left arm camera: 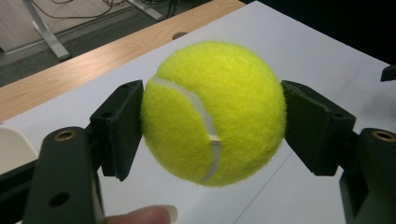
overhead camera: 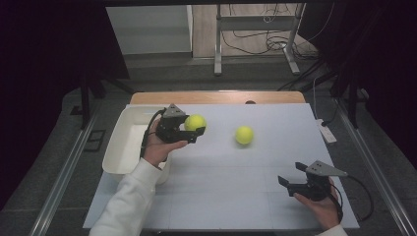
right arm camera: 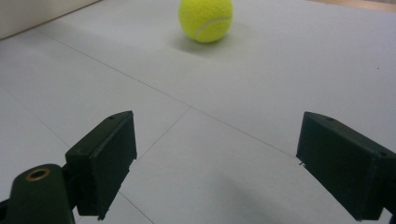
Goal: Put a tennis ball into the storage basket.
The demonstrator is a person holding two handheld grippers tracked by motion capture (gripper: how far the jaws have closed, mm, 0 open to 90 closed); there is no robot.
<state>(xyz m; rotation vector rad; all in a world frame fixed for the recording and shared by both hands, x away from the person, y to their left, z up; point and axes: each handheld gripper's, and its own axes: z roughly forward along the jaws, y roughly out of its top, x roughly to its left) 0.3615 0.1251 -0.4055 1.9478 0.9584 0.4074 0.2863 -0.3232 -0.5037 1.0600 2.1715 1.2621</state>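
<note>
Two tennis balls: one (left arm camera: 212,112) clamped in left gripper (overhead camera: 189,129), one (overhead camera: 244,134) on table (overhead camera: 231,196); right gripper (overhead camera: 291,175) gapes.

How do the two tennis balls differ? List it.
The held ball is clamped in the left gripper, lifted off the table near the white bin; the loose ball rests on the table, untouched, ahead of the open right gripper. Both are yellow-green with white seams.

- The left gripper (left arm camera: 212,121) clamps a yellow ball (left arm camera: 214,112), a pad pressed on each side.
- The white counter (left arm camera: 299,51) lies behind the ball.
- A fingertip (left arm camera: 144,215) shows below the ball.
</note>
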